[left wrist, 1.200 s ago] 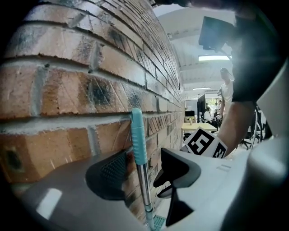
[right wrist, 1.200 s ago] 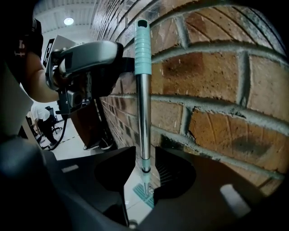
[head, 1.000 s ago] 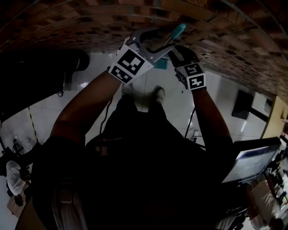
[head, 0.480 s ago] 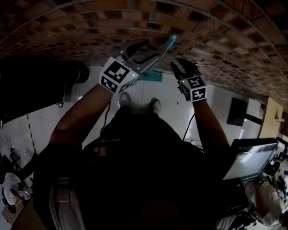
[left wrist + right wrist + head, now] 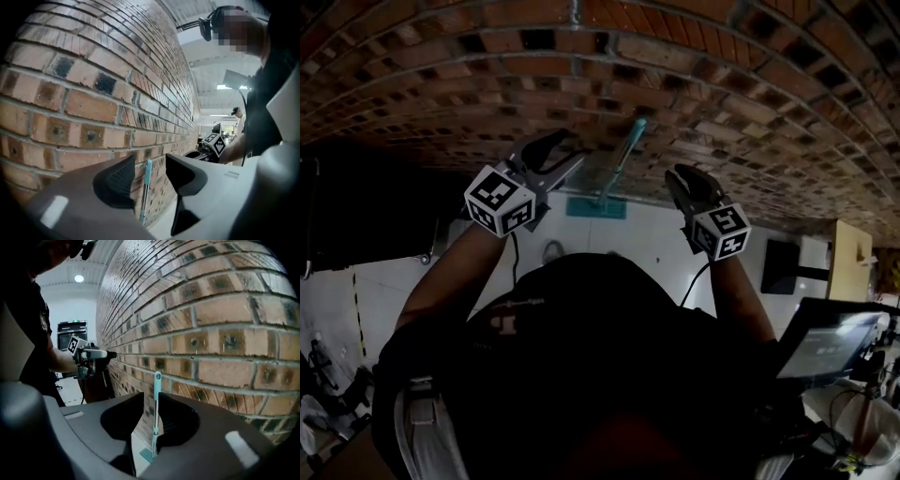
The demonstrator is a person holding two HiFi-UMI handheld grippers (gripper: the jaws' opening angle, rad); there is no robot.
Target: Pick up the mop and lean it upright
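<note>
A brick wall [image 5: 694, 66] fills my view, and the mop [image 5: 620, 161] leans upright against it, ahead of and between my two grippers. My left gripper [image 5: 566, 150] and right gripper [image 5: 683, 182] are both released. Their jaws have just been closing a little with nothing between them, and the mop stands clear beyond the tips.

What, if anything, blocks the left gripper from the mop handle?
Likely yes: the mop handle leans on the brick wall ahead of the left gripper, nothing between. Its jaws, just closing slightly, stand apart, empty.
</note>
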